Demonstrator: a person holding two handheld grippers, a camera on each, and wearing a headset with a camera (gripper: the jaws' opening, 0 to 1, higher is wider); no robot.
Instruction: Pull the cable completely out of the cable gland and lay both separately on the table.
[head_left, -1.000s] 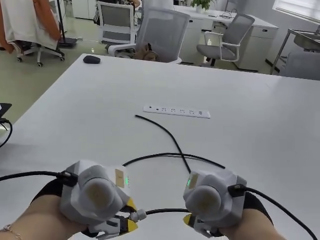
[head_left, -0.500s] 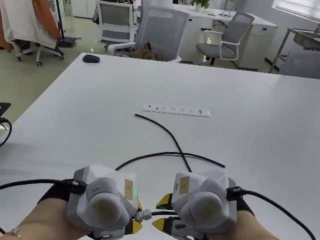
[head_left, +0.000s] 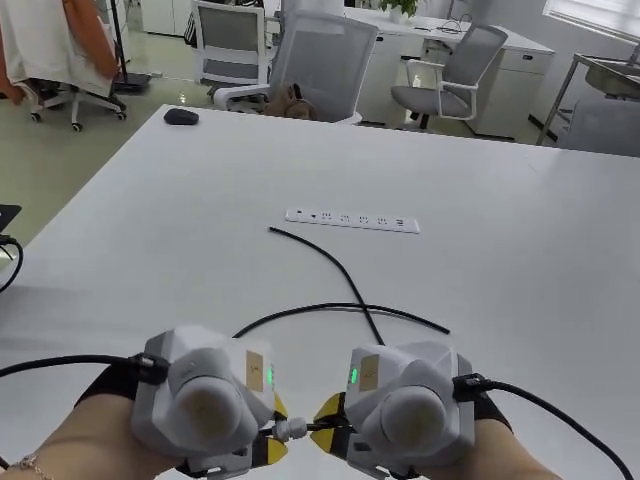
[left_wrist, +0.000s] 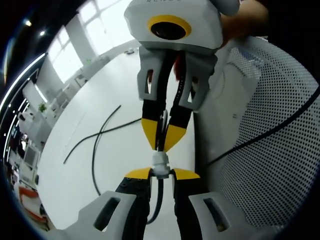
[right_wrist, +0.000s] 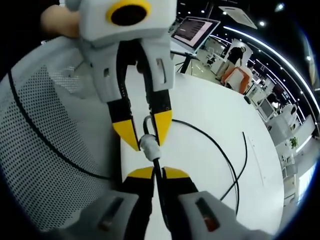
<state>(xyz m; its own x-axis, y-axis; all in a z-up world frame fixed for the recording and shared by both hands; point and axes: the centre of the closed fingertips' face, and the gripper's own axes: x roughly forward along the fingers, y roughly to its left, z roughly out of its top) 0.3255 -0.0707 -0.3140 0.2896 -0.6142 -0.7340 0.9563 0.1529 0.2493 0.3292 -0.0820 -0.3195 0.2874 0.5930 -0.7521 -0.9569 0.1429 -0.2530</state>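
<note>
White worktable (head_left: 450, 150), 6 o'clock: left gripper (left_wrist: 161, 174) clamped white plastic cable gland (left_wrist: 160, 164), right gripper (right_wrist: 157, 173) pinched thin black cable (right_wrist: 155, 165); pull-out step, next probably needing straight separation.

The grey-and-white right gripper (head_left: 327, 430) with yellow-tipped jaws has slid in toward the left gripper (head_left: 270, 430). A second ago a bare stretch of the thin black cable (head_left: 340, 306) ran between the two. Now that gap is gone, and the right jaw tips sit just beside the small white plastic cable gland (left_wrist: 161, 165) held in the left jaws. Half a second ago the right jaws stood spread around the cable. They have since drawn together and pinch it right where it leaves the cable gland.
</note>
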